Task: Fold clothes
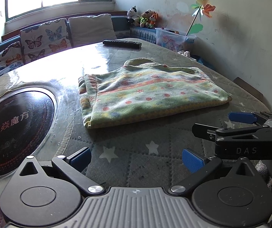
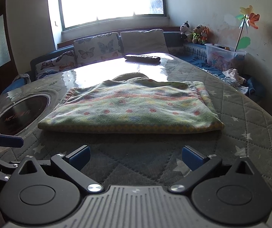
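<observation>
Risk starts nearest: left gripper (image 1: 136,159) and right gripper (image 2: 136,156), jaws wide and empty, hover short of the folded green dotted fleece garment (image 2: 132,108). Beyond it, the black remote control (image 2: 142,58) could snag a careless sweep.

Remote control (image 1: 122,43) on quilted table (image 1: 155,159), round cooktop (image 1: 14,125), butterfly cushions (image 2: 96,48)
</observation>
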`<state>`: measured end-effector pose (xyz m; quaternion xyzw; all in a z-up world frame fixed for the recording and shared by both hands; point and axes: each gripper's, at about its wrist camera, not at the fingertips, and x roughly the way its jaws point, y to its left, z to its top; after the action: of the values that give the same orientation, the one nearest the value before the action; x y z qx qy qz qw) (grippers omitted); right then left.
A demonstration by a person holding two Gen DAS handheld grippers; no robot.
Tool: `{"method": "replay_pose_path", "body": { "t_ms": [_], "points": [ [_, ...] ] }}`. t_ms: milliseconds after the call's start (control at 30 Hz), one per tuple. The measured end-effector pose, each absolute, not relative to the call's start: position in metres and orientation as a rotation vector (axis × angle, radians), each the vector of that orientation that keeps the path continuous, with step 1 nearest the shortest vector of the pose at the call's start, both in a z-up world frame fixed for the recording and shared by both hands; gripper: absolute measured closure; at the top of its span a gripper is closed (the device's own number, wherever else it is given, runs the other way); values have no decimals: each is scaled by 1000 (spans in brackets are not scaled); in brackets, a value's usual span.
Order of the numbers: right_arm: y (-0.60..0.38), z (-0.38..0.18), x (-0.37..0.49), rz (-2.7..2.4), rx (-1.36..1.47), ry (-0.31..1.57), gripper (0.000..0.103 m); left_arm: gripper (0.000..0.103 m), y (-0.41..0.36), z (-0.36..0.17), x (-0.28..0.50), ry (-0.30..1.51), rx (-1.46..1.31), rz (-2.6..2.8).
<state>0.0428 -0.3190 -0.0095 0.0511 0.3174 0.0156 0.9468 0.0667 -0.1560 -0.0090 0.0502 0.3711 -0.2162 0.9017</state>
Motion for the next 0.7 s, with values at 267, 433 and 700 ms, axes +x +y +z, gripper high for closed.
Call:
{"method": "replay_pose_path", "body": {
  "t_ms": [267, 433, 700],
  "points": [
    [-321, -13, 52, 25, 106, 657, 0, 0, -158, -11, 76, 777, 107, -446],
    [-323, -14, 57, 16, 110, 664, 0, 0, -159, -12, 81, 782, 106, -449],
    [-322, -15, 67, 17, 111, 670, 0, 0, -159, -12, 91, 775, 108, -448]
  ]
}}
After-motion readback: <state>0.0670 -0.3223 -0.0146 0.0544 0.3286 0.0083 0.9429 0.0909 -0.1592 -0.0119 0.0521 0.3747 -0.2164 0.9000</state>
